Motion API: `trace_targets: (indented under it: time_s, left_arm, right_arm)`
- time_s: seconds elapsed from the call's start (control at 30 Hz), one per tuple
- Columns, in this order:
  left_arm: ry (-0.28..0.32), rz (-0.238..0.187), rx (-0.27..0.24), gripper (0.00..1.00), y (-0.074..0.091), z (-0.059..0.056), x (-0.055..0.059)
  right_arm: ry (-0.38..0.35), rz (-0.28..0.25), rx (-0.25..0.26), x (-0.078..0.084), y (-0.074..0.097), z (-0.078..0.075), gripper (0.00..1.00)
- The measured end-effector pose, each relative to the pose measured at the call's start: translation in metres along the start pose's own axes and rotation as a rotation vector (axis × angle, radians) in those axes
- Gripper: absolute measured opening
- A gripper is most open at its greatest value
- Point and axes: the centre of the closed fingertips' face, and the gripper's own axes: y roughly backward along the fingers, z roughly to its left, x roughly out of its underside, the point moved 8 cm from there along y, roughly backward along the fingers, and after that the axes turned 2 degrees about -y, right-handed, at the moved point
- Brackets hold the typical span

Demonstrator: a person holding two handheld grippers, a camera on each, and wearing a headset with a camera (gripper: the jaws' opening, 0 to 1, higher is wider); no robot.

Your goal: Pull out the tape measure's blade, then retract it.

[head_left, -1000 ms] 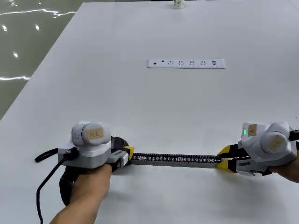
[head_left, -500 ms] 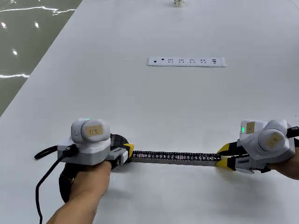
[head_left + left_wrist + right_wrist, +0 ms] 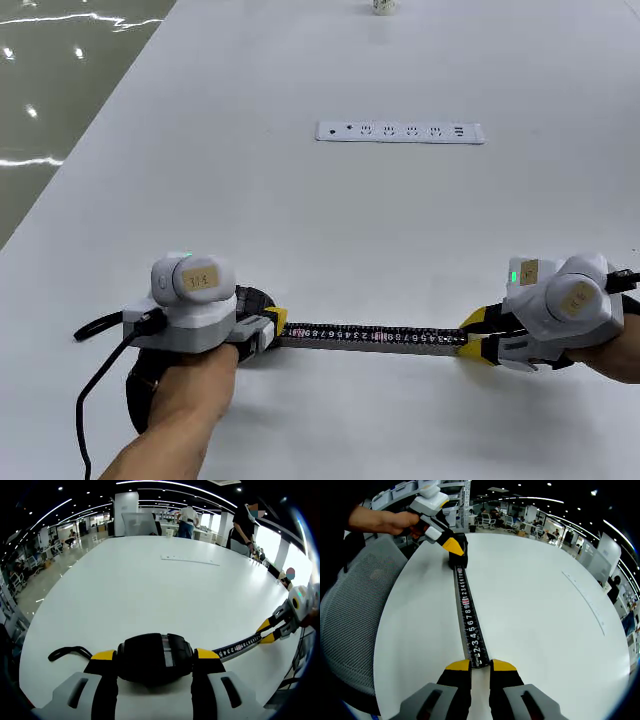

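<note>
Room: open-plan office with strip lights in a dark ceiling and a glossy floor (image 3: 60, 80) to the left of the bench; people (image 3: 189, 517) stand far off beyond its far end, too small to make out. Surface: long white worktop (image 3: 380, 260), matte and plain. A grey mesh chair (image 3: 355, 610) sits just off its near edge in the right gripper view. Left hand-held gripper (image 3: 268, 325), held from below by a hand (image 3: 190, 385), has its yellow-tipped jaws clamped on either side of the tape measure case (image 3: 156, 658), which rests on the worktop near the front edge. Right hand-held gripper (image 3: 472, 337) is well apart to the right, jaws pressed nearly together, pinching the free end of the blade (image 3: 375, 337). The blade runs straight between the two grippers, low over the surface, printed side up. A white power strip (image 3: 400, 132) lies flat further back, apart from everything. A black cable (image 3: 100, 385) trails from the left gripper, and a black wrist strap (image 3: 67, 653) lies beside the case. Hard to tell: the blade's end hook is covered by the right jaws; the case is mostly hidden behind the left gripper in the head view; a small white object (image 3: 381, 7) at the far edge is cut off by the frame and cannot be identified.
</note>
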Motion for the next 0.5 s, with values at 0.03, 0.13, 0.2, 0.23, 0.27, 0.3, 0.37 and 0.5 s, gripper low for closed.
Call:
trace_targets:
  time_s: [0.03,0.13,0.2,0.23,0.27,0.3,0.37,0.5]
  left_arm:
    - [0.001,0.0,0.001,0.53,0.0001,0.0003,0.0]
    - [0.002,0.0,0.002,0.53,0.0004,0.0,0.0002]
    - [0.003,0.0,0.002,0.54,0.0003,0.0,0.0001]
    - [0.004,0.0,0.003,0.54,0.0004,0.0003,0.0]
    - [0.005,-0.001,0.004,0.54,0.0004,0.0005,0.0001]
    - [0.006,-0.001,0.004,0.54,0.0004,0.0006,0.0001]
    - [0.005,0.001,0.005,0.54,0.0004,0.0009,0.0004]
    - [0.005,0.001,0.006,0.54,0.0006,0.0008,0.0007]
  right_arm:
    - [-0.002,0.001,0.0,-0.0003,0.0,0.0003,0.09]
    - [-0.002,0.0,-0.002,-0.0021,-0.0007,0.0016,0.09]
    - [-0.003,0.001,-0.002,-0.0025,-0.0011,0.0021,0.09]
    - [-0.004,0.001,-0.003,-0.003,-0.0016,0.0017,0.09]
    - [-0.006,0.001,-0.005,-0.0034,-0.0019,0.0025,0.09]
    - [-0.007,0.0,-0.005,-0.004,-0.0025,0.0024,0.09]
    - [-0.007,0.0,-0.006,-0.0058,-0.004,0.0036,0.09]
    - [-0.008,-0.001,-0.01,-0.0088,-0.0064,0.0049,0.09]
